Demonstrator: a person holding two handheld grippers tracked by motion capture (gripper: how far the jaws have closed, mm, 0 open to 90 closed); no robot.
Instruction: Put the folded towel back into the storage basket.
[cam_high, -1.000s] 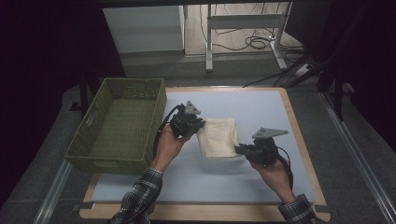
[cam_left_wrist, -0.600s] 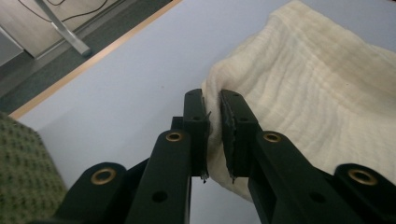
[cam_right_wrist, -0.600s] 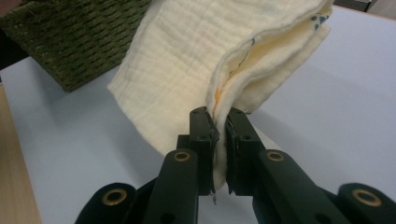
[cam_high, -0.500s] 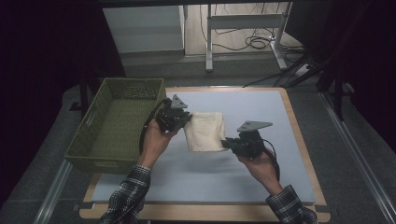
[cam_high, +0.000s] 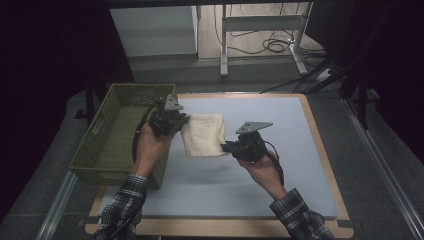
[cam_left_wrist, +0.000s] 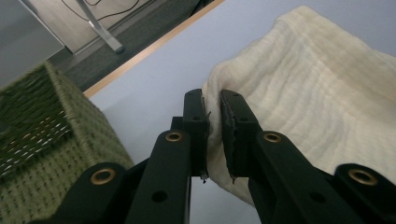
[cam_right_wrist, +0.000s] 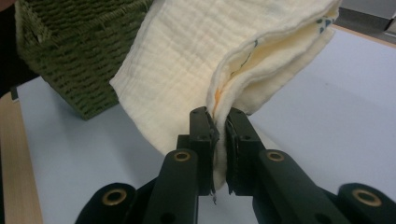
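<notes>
Cream folded cloth (cam_high: 203, 135) hangs above the blue mat (cam_high: 280, 165), held up between both grippers. At its nine o'clock the left gripper (cam_high: 181, 121) is clamped on one edge; at its four o'clock the right gripper (cam_high: 225, 147) pinches the opposite corner. A green woven basket (cam_high: 107, 155) stands further out at nine o'clock.

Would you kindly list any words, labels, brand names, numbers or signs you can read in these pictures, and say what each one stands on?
None: no legible text in any view.
Folded cream cloth: small orange and blue-green marks along its inner edge, too small to tell whether they are print or stitching.
Green woven basket: no label seen.
Left claw and right claw: plain black, no markings.
</notes>
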